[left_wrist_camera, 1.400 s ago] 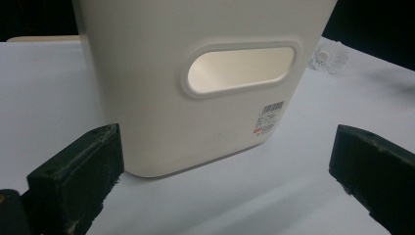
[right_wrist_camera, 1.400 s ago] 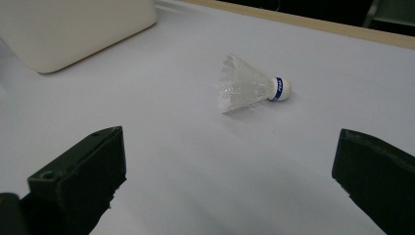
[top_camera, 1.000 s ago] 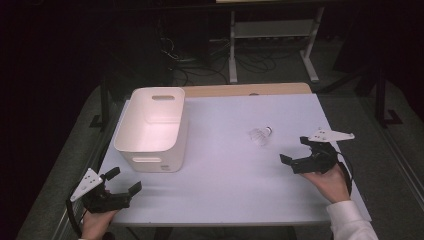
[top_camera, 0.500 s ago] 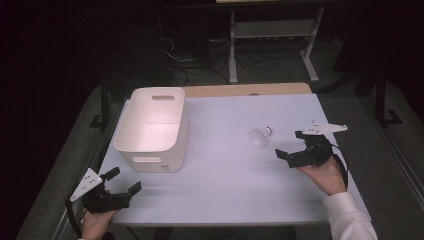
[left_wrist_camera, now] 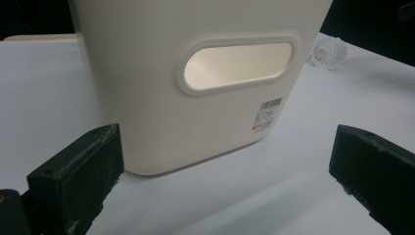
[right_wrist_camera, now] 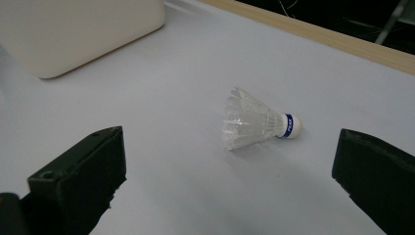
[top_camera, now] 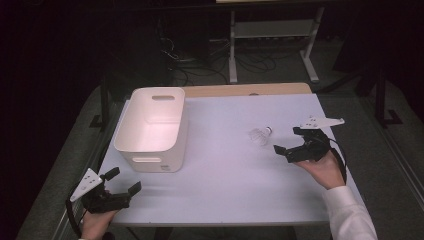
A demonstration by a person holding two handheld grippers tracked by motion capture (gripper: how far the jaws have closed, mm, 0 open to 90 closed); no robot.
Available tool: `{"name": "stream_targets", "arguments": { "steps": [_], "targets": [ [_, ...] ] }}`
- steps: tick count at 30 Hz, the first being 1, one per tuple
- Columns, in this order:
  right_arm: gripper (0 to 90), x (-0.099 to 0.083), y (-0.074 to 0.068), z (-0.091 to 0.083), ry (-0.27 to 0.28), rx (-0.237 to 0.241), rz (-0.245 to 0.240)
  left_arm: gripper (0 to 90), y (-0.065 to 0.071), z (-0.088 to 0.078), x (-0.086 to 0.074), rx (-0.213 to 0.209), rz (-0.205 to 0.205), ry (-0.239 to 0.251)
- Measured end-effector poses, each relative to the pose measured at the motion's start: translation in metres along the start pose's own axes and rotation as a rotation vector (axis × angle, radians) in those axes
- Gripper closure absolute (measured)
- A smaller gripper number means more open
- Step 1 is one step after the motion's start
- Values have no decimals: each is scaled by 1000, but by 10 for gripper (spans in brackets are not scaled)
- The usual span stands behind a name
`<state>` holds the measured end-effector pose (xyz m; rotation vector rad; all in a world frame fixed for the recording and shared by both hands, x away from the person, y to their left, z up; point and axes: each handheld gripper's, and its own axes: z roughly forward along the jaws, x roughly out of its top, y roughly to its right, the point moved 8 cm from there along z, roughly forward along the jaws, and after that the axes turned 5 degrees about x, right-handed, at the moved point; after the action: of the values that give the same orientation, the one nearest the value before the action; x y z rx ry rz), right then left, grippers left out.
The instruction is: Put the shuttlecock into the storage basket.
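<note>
On the white table (top_camera: 225, 185), shuttlecock (right_wrist_camera: 257, 121) just ahead of right tongs (top_camera: 293, 141).

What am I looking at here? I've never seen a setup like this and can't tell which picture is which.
No robot is involved: a person sits at a white table holding a two-jaw tool in each hand. The high view looks down from above; the left gripper is near the table's front corner and the right gripper is at the right side. The other two pictures come from small cameras riding on each tool, looking along its black jaws. The left gripper view faces the end wall of a white plastic bin, with its handle slot and barcode label. The right gripper view faces a white shuttlecock lying on its side. Both tools are open and hold nothing.
</note>
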<state>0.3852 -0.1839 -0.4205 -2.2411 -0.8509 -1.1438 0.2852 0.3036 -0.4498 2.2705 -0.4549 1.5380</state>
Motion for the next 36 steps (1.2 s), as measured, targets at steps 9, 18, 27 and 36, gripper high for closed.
{"name": "stream_targets", "arguments": {
  "steps": [9,18,27,36],
  "targets": [
    [0,7,1,5,-16,2,-7,0,1,0,0,-1,-1,3],
    [0,12,5,10,-21,2,-2,0,1,0,0,-1,-2,2],
    [0,20,5,12,-26,-1,-15,0,1,0,0,-3,1,2],
    [0,21,9,17,-39,1,-8,0,1,0,0,-3,1,2]
  ]
}}
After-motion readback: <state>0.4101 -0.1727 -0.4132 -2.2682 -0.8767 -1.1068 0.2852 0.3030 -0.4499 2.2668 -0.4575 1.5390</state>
